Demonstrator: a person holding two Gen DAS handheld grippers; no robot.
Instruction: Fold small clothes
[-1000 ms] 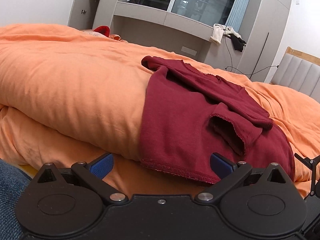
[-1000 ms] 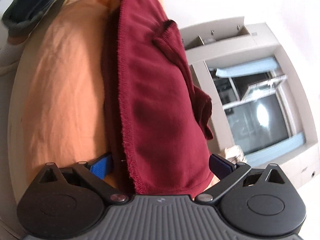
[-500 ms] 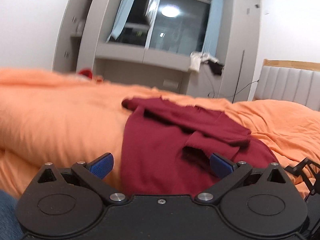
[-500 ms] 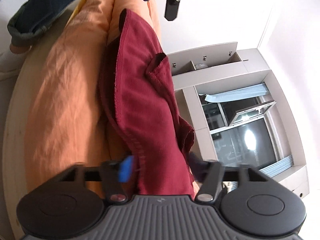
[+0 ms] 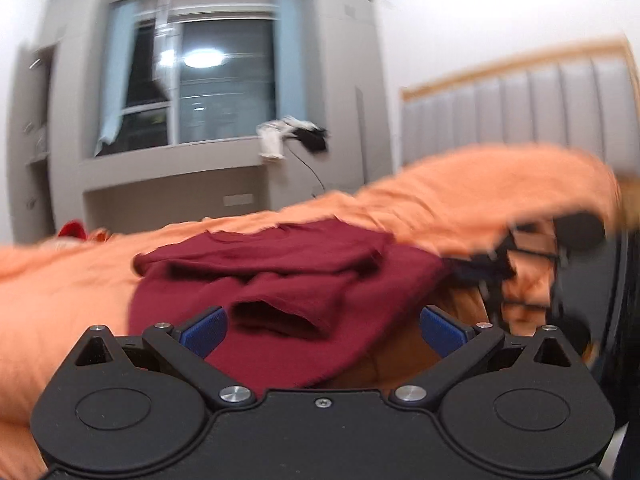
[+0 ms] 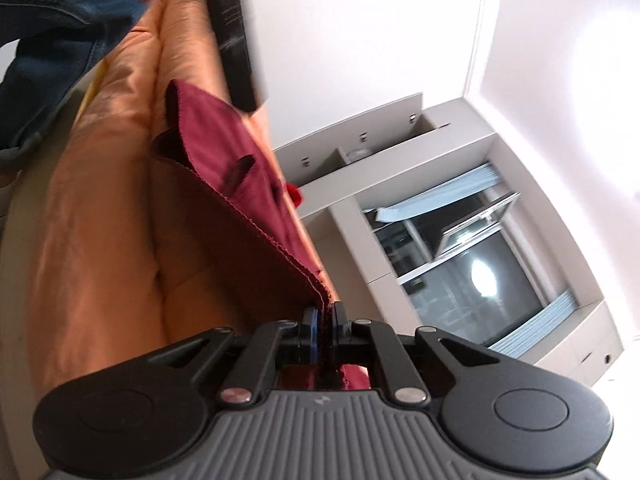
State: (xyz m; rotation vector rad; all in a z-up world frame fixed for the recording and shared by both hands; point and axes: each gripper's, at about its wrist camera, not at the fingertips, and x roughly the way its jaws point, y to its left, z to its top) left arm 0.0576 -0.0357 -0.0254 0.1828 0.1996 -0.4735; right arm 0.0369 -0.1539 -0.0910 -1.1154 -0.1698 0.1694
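A small dark red shirt point(image 5: 280, 280) lies partly folded on the orange duvet point(image 5: 68, 292), one sleeve turned in on top. My left gripper point(image 5: 320, 326) is open, its blue pads either side of the shirt's near hem, with cloth lying between them. My right gripper point(image 6: 325, 330) is shut on the shirt's hem edge point(image 6: 256, 216), which runs taut away from the jaws. The right gripper also shows blurred at the shirt's right side in the left wrist view point(image 5: 520, 268).
A grey padded headboard point(image 5: 520, 112) stands at the right. A grey window unit point(image 5: 200, 88) with clothes point(image 5: 288, 136) on its ledge is behind the bed. A jeans-clad leg point(image 6: 52, 44) is at the bed's edge.
My right gripper closed on the shirt's hem and drew it taut. My left gripper stayed open and tilted upward and to the right over the shirt.
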